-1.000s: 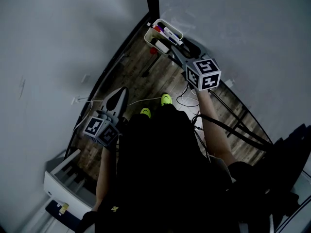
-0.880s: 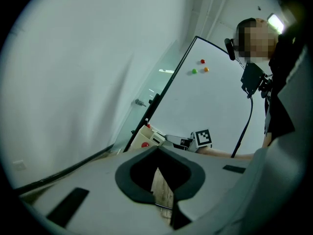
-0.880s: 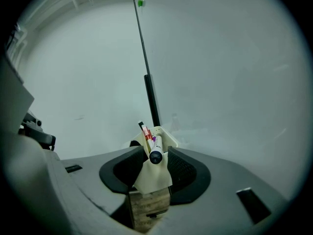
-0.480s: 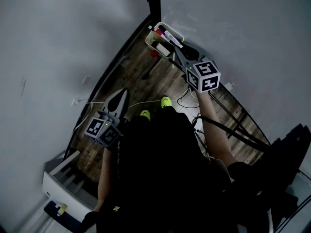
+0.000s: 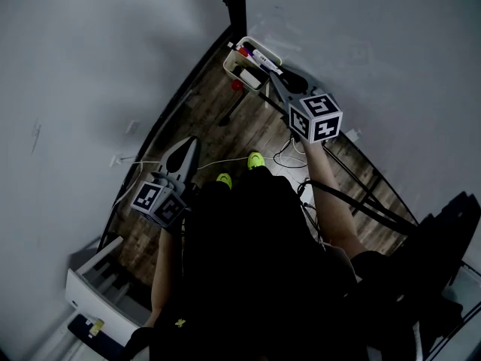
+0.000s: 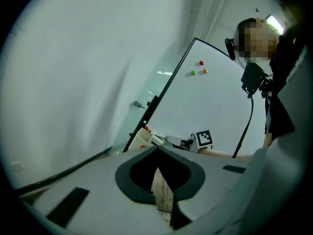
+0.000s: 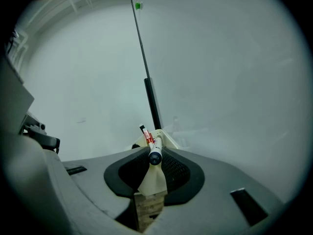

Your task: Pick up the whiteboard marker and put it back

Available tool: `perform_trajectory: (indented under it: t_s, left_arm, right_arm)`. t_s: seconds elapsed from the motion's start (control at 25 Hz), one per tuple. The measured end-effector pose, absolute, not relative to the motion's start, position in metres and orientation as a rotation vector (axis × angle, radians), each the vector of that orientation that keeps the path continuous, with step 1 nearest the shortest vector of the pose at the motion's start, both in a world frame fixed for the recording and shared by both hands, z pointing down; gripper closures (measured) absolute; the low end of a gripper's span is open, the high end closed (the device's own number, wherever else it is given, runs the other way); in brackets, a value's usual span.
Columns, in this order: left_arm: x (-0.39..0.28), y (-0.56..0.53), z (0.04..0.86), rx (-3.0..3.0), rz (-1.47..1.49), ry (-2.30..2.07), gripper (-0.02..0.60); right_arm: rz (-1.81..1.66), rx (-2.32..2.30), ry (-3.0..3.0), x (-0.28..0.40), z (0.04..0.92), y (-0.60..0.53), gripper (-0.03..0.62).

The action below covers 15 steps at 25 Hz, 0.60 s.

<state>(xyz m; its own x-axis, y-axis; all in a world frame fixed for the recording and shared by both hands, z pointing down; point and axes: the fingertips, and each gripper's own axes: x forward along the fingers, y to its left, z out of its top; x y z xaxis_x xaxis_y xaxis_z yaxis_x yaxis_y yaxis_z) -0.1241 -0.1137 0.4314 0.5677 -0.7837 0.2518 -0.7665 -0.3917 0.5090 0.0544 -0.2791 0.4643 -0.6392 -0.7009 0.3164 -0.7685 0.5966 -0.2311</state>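
Note:
A white whiteboard marker [image 7: 155, 151] with a dark cap lies over a white tray [image 5: 234, 72] at the foot of the whiteboard. My right gripper [image 7: 155, 156] is shut on the marker's near end; its jaws have just been closing with the marker between them. In the head view, the right gripper [image 5: 273, 78] reaches the tray's edge, where the marker [image 5: 264, 57] shows. A red marker [image 7: 146, 135] rests in the tray [image 7: 167, 140] behind. My left gripper [image 5: 186, 147] hangs low at the left, shut and empty, its tips [image 6: 157, 151] meeting.
The whiteboard [image 5: 376, 59] fills the right, with a black stand pole [image 5: 238, 2] at its edge. Cables [image 5: 289, 156] trail across the wooden floor [image 5: 225, 130] near the person's yellow-green shoes [image 5: 255, 159]. A white drawer unit [image 5: 94, 292] stands at the lower left.
The right gripper's fingers have drawn together at the tray around the marker. The head view has shifted slightly. The left gripper has kept its place.

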Motion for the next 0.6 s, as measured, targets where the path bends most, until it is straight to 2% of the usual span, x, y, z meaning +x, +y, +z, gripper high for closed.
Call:
perform_trajectory:
  t_s: [0.6]
  left_arm:
    - [-0.107,-0.120,0.426,2.297,-0.028,-1.154,0.549]
  right_arm:
    - [0.539,1.230,-2.680,0.056,0.439,-0.258,0.514]
